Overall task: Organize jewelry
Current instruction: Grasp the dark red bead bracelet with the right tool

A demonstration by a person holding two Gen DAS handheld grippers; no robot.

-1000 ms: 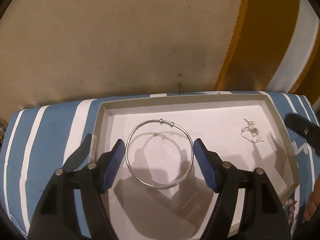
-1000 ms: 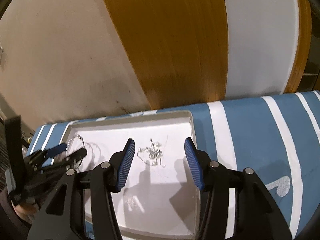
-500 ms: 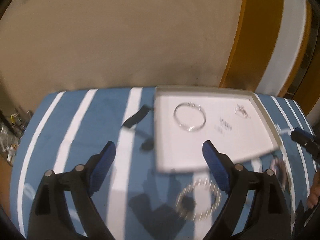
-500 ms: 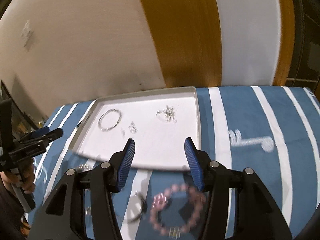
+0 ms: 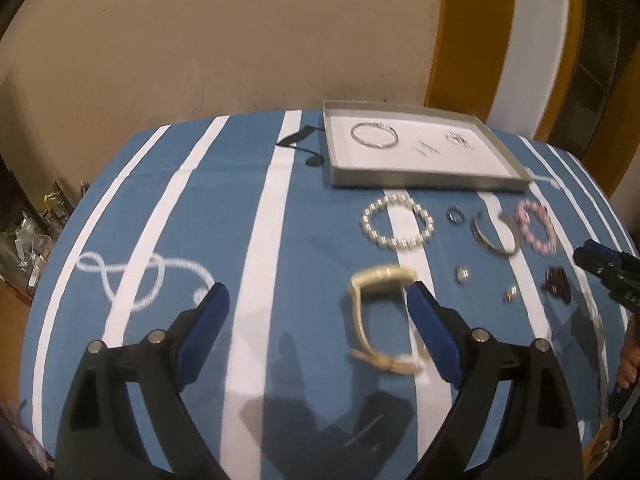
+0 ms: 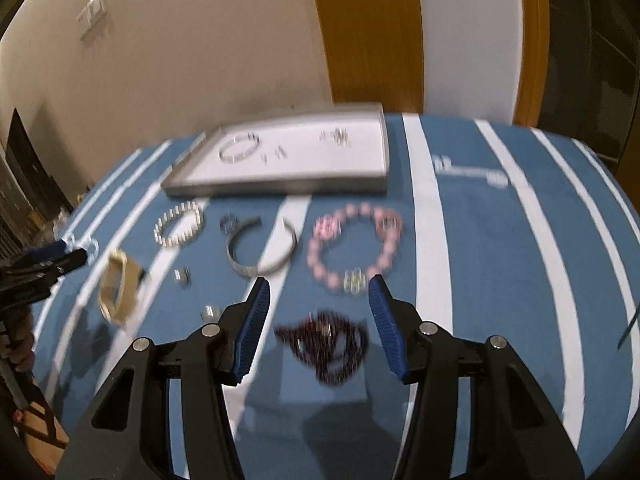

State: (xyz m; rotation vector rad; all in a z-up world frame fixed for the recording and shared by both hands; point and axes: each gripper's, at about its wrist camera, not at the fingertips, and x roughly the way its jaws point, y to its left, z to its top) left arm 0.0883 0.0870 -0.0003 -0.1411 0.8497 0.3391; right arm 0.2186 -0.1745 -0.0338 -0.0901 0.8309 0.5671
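A grey tray at the back of the striped cloth holds a silver bangle and small silver pieces. In front of it lie a pearl bracelet, a silver cuff and a pink bead bracelet. My left gripper is wide open above the cloth, its right finger beside a gold watch and holding nothing. My right gripper stands open over a dark red bead necklace that lies on the cloth between its fingers, with the pads not pressing on it.
Small rings and a blue ring lie among the bracelets. A black strap sits left of the tray. The blue-and-white tablecloth reaches to a beige wall. Clutter sits past the table's left edge.
Both grippers have pulled back from the tray toward the table's near side. The silver bangle stays in the tray, the left jaws have widened, and the loose jewelry has come into view.
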